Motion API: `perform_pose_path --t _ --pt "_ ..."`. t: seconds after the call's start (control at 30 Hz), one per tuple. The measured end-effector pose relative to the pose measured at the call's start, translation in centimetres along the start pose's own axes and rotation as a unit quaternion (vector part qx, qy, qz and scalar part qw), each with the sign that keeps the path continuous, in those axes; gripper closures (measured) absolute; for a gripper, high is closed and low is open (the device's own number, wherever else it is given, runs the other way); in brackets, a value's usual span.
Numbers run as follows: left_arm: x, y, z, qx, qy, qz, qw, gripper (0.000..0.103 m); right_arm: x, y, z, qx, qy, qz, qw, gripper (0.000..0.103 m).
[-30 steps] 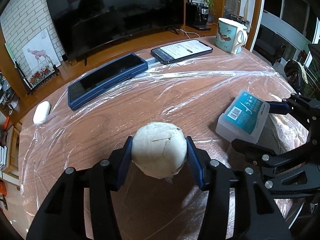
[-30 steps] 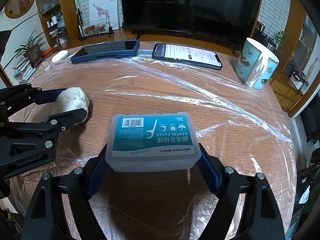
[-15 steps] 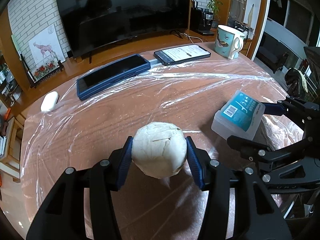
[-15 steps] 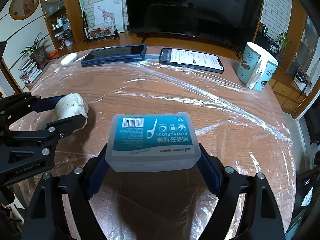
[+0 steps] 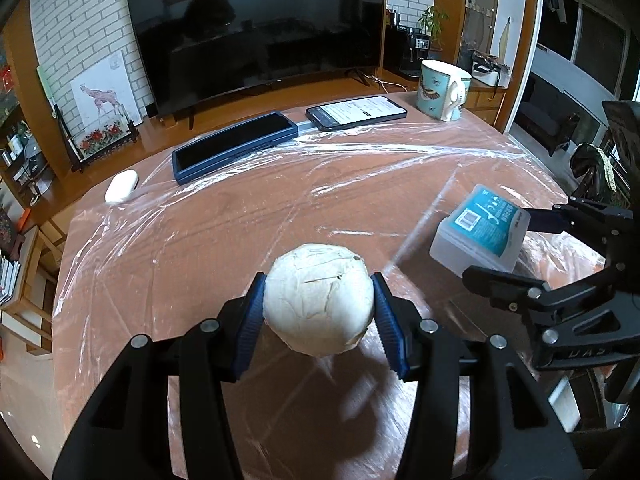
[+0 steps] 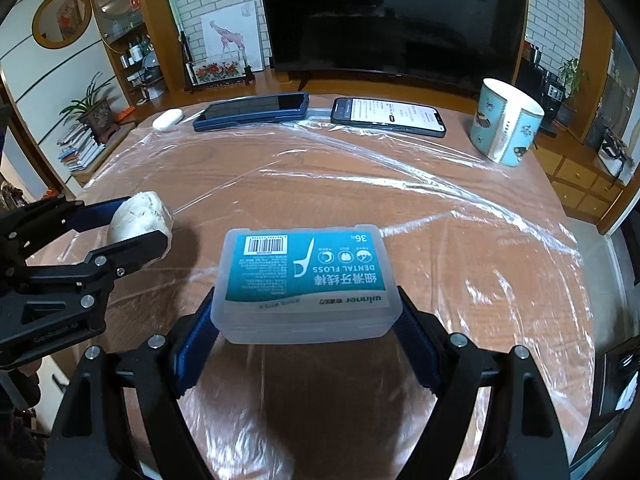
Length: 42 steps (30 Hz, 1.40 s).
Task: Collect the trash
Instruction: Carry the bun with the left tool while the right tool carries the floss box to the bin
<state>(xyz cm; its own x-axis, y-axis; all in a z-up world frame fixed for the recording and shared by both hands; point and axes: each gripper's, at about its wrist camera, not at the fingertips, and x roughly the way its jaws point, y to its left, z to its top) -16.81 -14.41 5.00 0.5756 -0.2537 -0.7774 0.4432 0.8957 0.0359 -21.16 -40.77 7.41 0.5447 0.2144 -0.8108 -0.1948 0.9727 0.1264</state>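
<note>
Left tool (image 5: 319, 304): pinching a white crumpled paper ball (image 5: 318, 298) between its two blue pads, at lower centre of the left wrist view; the ball is off the bench surface.
Left tool from the other side: in the right wrist view it shows at the left edge (image 6: 136, 220), the ball (image 6: 140, 220) between a blue pad above and a black finger below.
Right tool (image 6: 306, 312): pinching a clear plastic dental floss box (image 6: 306, 284) by its two short ends, at lower centre of the right wrist view; teal label faces up, printing upside down in the frame.
Right tool from the other side: at the right edge of the left wrist view (image 5: 516, 248), with the box (image 5: 480, 232) tilted between its fingers, just right of the ball.
Bench (image 6: 360, 200): round, brown wood, covered with wrinkled clear plastic film (image 6: 440, 200); it fills the middle of both views.
Far edge, left: a small white case (image 6: 168, 119) at upper left of the bench.
Far edge, middle: a dark blue case (image 6: 252, 111) with a dark glossy top, lying flat, and just to its right a phone (image 6: 388, 117) with its screen lit.
Far edge, right: a teal patterned mug (image 6: 506, 133), upright, at upper right, apart from the phone.
Behind the bench: a large dark television (image 6: 392, 16) against a white brick wall, with a giraffe picture (image 6: 230, 40) to its left.
</note>
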Motion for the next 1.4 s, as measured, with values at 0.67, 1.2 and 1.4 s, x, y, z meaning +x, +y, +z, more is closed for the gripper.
perform_pose_path --t 0.67,1.2,1.4 --pt "-5.6 -4.6 -5.2 -0.01 -0.004 0.009 0.9999 0.051 -7.2 -0.6 -5.9 0.0 -0.009 0.068 0.998 0.023" --pt "-8.2 -7.5 -9.6 -0.007 0.011 -0.005 0.9999 0.051 -9.9 -0.2 -11.3 -0.012 0.021 0.094 0.995 0.023" --pt "-8.6 -8.7 -11.6 0.005 0.026 -0.016 0.9995 0.051 -10.2 0.5 -13.1 -0.021 0.034 0.101 0.994 0.023"
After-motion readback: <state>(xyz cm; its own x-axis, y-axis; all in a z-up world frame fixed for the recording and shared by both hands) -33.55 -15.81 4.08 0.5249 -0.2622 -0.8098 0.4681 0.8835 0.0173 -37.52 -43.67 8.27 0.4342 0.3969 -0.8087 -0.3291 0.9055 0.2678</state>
